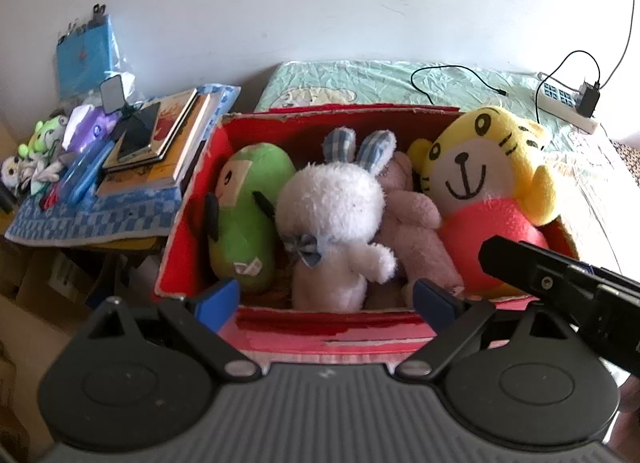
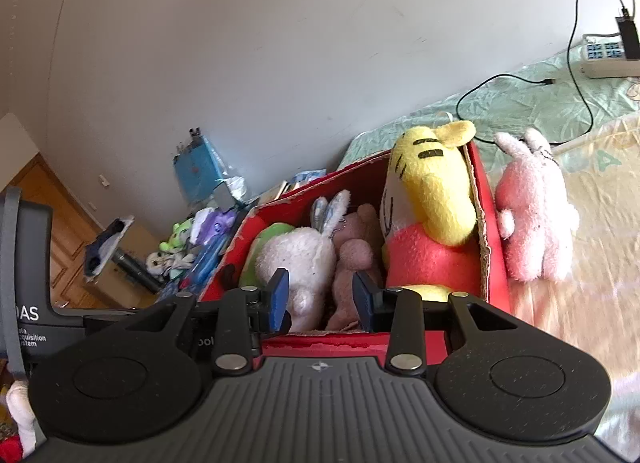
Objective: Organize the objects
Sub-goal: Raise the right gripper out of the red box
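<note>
Left wrist view: a bed [image 1: 400,79] with a green patterned sheet is sitting against a plain white wall, and a red box [image 1: 332,337] is resting on it at the near edge. Four plush toys are packing the box side by side: green toy [image 1: 248,199], white bunny [image 1: 332,219], brown bear [image 1: 416,223], and the big yellow tiger [image 1: 492,183] leaning on the right wall, probably because it is too tall to lie flat. The left gripper [image 1: 326,297] is hovering at the near rim, fingers spread wide, pinching nothing. The right gripper [image 1: 560,283] is poking in from the right; cannot tell its fingers here. Left of the bed a cluttered surface [image 1: 92,219] is carrying books [image 1: 160,151] on a blue checked cloth. A power strip [image 1: 564,103] is lying at the back of the bed, cable trailing.

Right wrist view: same wall, bed [image 2: 600,191] tilted. The right gripper [image 2: 322,297] is hanging over the near rim of the red box [image 2: 496,263], fingers [image 2: 280,295] spread apart, empty. A pink bunny [image 2: 536,223] is standing outside, touching the box's right wall, so likely the last toy waiting to go in. Space looks tight; the gap between bear and tiger seems the only slot.
</note>
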### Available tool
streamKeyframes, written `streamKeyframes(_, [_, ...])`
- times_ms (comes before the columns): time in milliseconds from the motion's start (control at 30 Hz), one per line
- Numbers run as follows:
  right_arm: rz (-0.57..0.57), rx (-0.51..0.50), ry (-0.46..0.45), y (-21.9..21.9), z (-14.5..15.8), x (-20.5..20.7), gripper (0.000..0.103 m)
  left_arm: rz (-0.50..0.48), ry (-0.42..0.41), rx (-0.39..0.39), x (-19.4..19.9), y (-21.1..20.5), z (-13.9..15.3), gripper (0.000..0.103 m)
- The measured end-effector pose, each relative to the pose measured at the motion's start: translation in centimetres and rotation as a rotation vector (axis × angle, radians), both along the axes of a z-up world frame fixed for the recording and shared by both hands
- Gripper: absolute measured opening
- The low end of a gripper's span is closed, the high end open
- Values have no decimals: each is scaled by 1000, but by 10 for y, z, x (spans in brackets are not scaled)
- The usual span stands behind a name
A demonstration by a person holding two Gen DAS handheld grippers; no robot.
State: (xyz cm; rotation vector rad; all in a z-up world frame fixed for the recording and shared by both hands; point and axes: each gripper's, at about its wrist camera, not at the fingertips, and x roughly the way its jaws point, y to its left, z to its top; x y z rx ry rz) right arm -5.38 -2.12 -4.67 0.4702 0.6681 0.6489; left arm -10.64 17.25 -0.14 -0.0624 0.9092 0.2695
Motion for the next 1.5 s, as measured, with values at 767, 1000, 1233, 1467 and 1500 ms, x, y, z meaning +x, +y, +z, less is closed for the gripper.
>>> streamKeyframes(767, [194, 31, 70, -72, -5, 1, 38, 123, 66, -8, -17, -90, -13, 94])
streamKeyframes(1000, [186, 12, 84, -105, -12, 9, 38, 113, 87, -26, -4, -125, -25, 94])
streamKeyframes(1233, [154, 6, 132, -141, -28, 20, 39, 68, 122, -39, 12, -161, -46, 94])
streamKeyframes(1467, [126, 0, 196, -160, -50, 32, 39, 15, 145, -64, 26, -183, -68, 94])
streamKeyframes(1500, [123, -2, 202, -162, -53, 35, 39, 7, 148, -65, 28, -186, -71, 94])
